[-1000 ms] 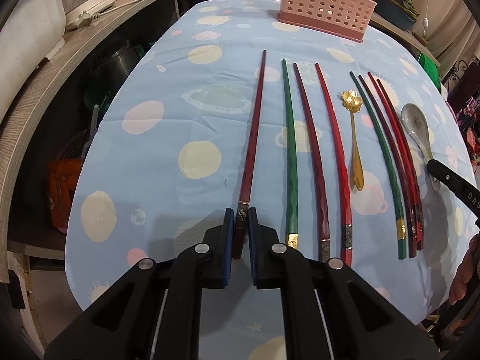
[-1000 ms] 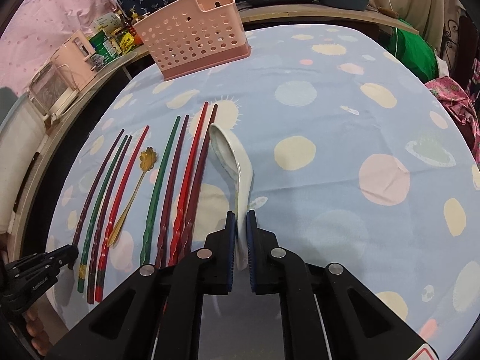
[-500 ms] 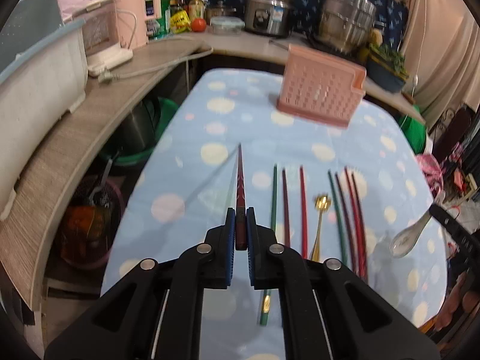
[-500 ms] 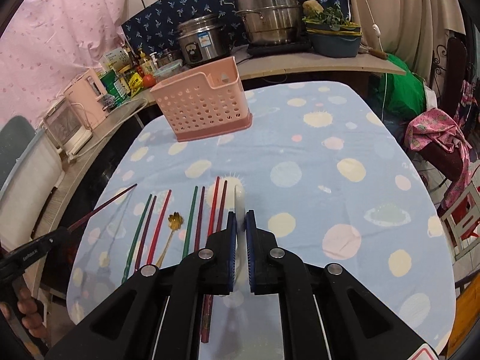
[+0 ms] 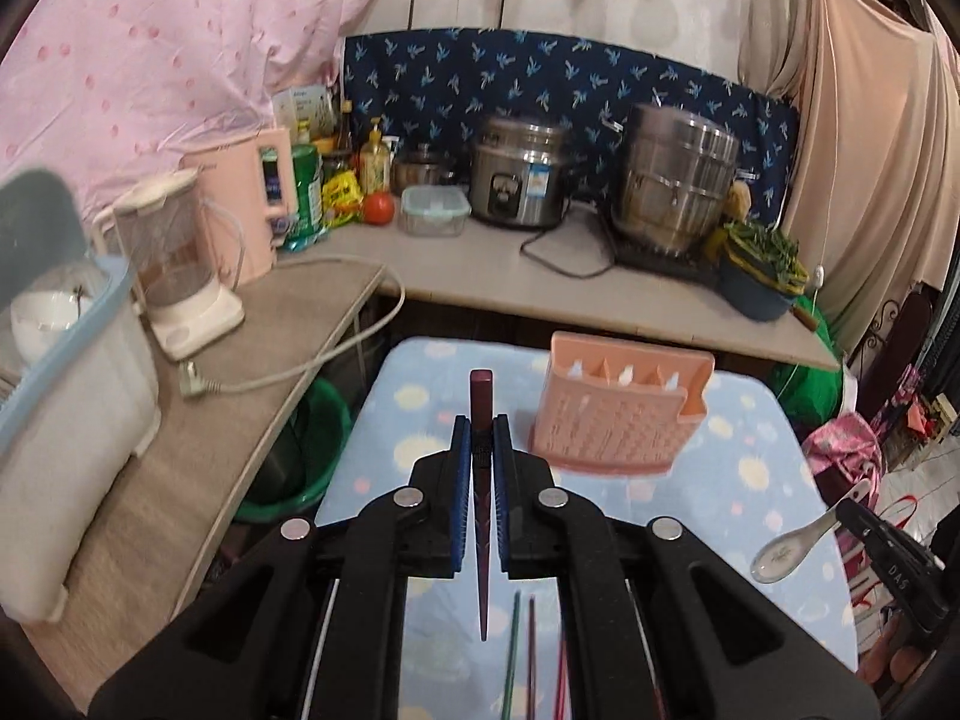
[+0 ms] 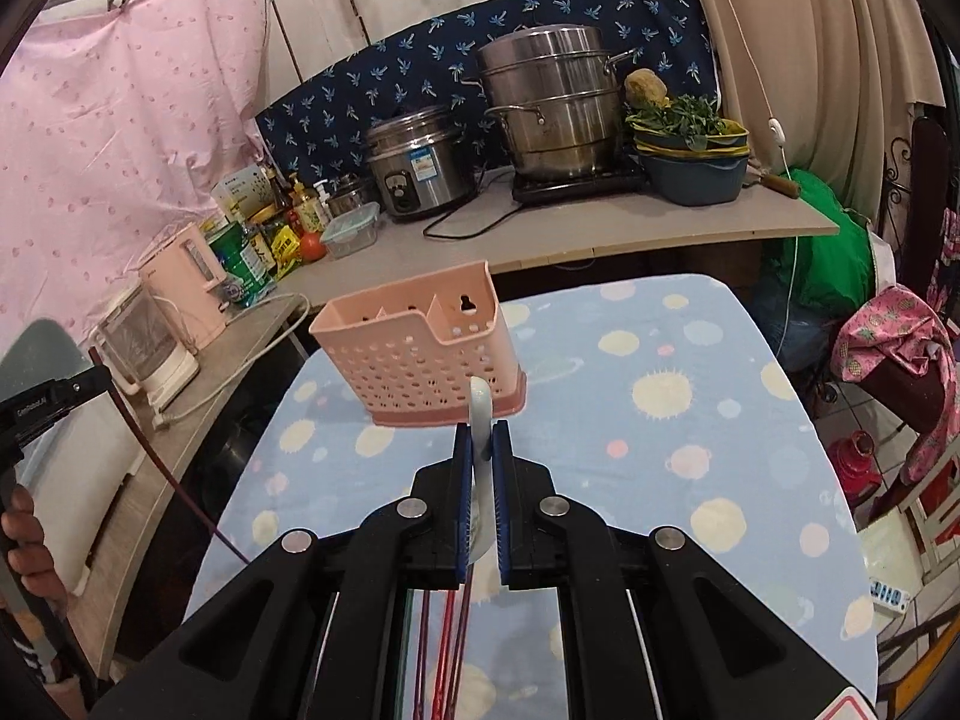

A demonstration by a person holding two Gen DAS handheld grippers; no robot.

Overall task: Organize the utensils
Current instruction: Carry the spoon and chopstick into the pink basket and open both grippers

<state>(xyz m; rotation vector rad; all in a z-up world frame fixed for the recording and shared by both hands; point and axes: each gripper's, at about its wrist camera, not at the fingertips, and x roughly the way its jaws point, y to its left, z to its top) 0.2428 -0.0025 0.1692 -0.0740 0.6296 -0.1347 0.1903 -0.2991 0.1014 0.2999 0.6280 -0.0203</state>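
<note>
Since a second ago we have lifted both tools off the table: the dark red chopstick point(image 5: 480, 480) and the white ceramic spoon point(image 6: 480, 420), which lay on the spotted blue tablecloth point(image 5: 768, 450), now hang in the air, and both cameras look across at the counter instead of down at the row. On the left, our left gripper point(image 5: 480, 438) is clamped nearly closed on the chopstick, its blunt end poking up past the pads and its taper pointing back down toward us. The remaining green and red chopsticks point(image 5: 528, 648) still lie on the cloth below. Ahead and slightly right of that tool stands the pink perforated utensil holder point(image 5: 618, 420), upright at the far end of the table with its open compartments facing up. To the right, our right gripper point(image 6: 480, 438) is fully closed on the spoon's handle, bowl hanging low between the arms, and the holder sits ahead and a little left of it. We judge the chopstick's long axis must swing near vertical over a compartment; neither hand looks clearly nearer.
</note>
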